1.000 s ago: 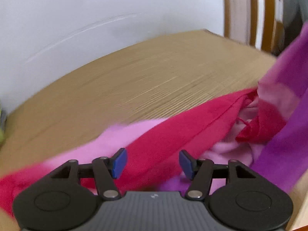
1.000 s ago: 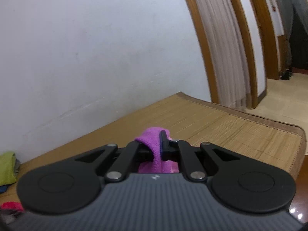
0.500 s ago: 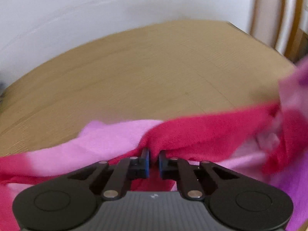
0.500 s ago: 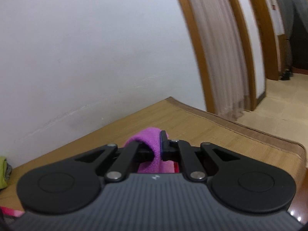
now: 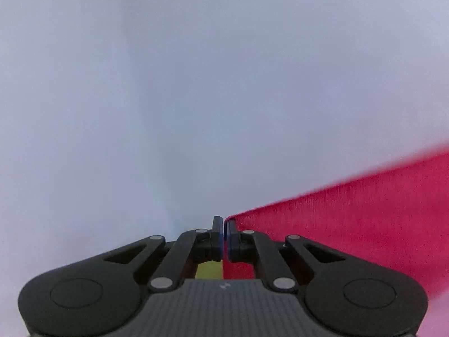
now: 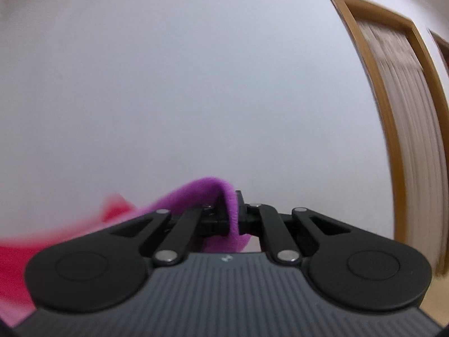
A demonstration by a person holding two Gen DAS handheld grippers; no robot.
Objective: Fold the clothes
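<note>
One fleece garment in red, pink and purple bands hangs between my two grippers, lifted in front of a white wall. My left gripper is shut on its red edge; the red cloth stretches taut from the jaws to the right. In the right wrist view my right gripper is shut on a purple fold that loops over the left finger. From there the garment's red part trails down to the left, blurred. The rest of the garment is out of sight.
A white wall fills the left wrist view. A wooden door frame with a pale curtain stands at the right of the right wrist view. A yellow-green patch shows under the left fingers.
My left gripper went from open above the red cloth to shut on it, then rose until the mat dropped out of view. My right gripper rose too, still holding the purple fold.
</note>
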